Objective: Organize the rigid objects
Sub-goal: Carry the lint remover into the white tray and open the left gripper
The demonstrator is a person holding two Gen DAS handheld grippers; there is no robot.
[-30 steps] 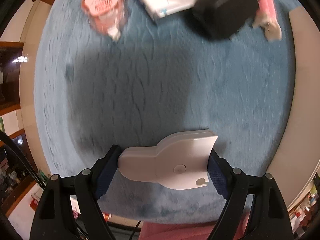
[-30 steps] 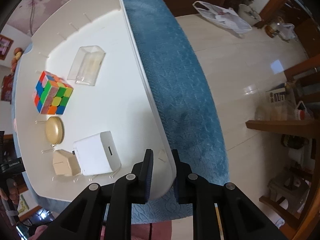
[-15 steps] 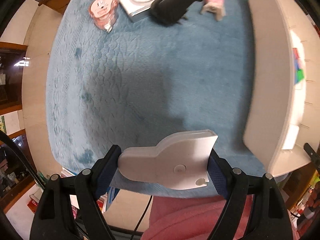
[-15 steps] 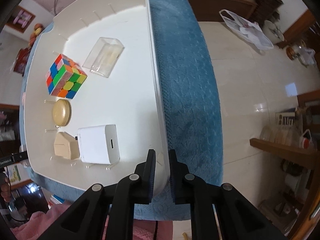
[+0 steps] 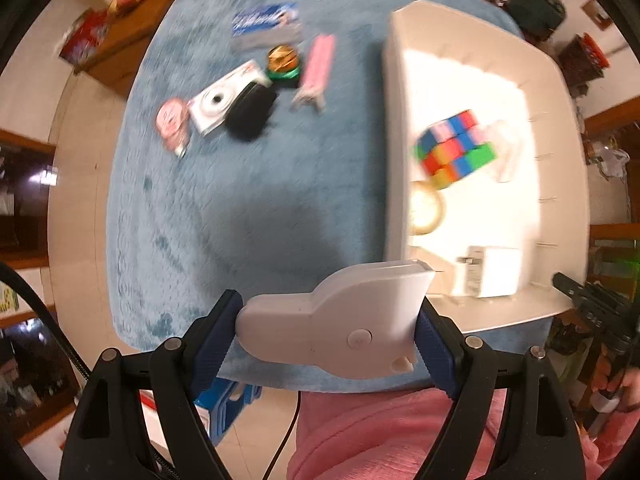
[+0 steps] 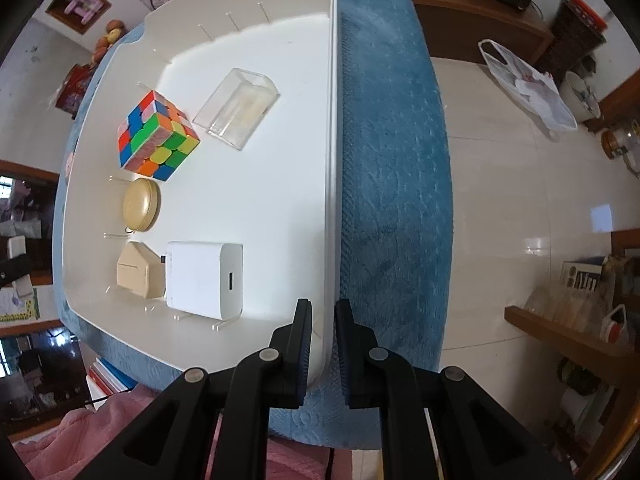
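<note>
My left gripper (image 5: 330,308) is shut on a flat white plastic gadget (image 5: 340,320), held by its two ends above the blue cloth (image 5: 260,208). It hangs near the front left corner of the white tray (image 5: 394,120). My right gripper (image 6: 323,306) is shut on the tray's right rim (image 6: 331,200) at the front corner, one pad inside and one outside. In the tray lie a colour cube (image 6: 156,136), a clear plastic box (image 6: 236,108), a round gold tin (image 6: 142,204), a beige house-shaped block (image 6: 138,270) and a white charger (image 6: 204,278).
On the cloth at the back lie a white camera (image 5: 222,100), a black pouch (image 5: 250,114), a pink round tub (image 5: 172,120), a pink stick-shaped thing (image 5: 318,66), a green and gold puck (image 5: 283,62) and a blue pack (image 5: 266,24). The table edge drops to tiled floor (image 6: 520,184) on the right.
My left gripper has risen and swung right with the white gadget, so the tray came into view. My right gripper rolled in place and its jaws narrowed onto the tray rim.
</note>
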